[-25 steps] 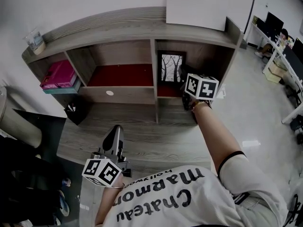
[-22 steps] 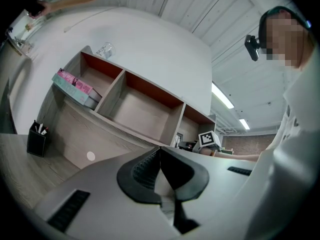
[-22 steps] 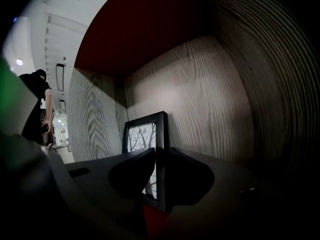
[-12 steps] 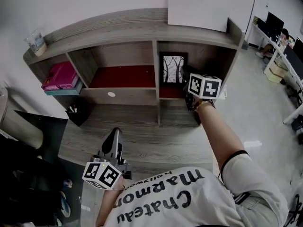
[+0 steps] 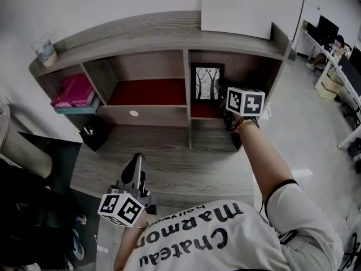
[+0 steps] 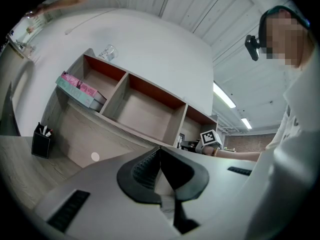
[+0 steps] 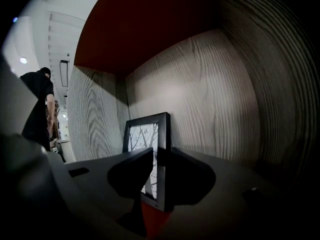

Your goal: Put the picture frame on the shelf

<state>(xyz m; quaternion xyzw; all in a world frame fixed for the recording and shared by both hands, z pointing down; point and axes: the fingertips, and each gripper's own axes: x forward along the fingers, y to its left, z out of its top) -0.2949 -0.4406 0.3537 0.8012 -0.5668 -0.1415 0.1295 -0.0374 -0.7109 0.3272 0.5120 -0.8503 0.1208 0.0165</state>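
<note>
The right gripper [image 7: 159, 158] has its jaws a little apart, and they have just been opening. The right-hand upright edge of the picture frame [image 7: 144, 135] stands between them, with no squeeze on it that I can make out (a sliver of the print shows past the left jaw). From the claw the frame sits dead ahead and right up close, its long axis upright. Its foot is on the red floor [image 7: 151, 219] just below the jaws, and the wooden back wall [image 7: 200, 99] is just beyond it; whether the top touches that wall I cannot tell. So the frame already stands in the right-hand compartment of the shelf [image 5: 141, 34]. I judge the coming move to be a straight draw-back along the jaws' own line, since any sideways drift could hook that edge and tip the frame forward. The left gripper [image 6: 160, 156], jaws closed on nothing, hangs well back over the desk [image 5: 180, 151], so the right hand is much the nearer.
</note>
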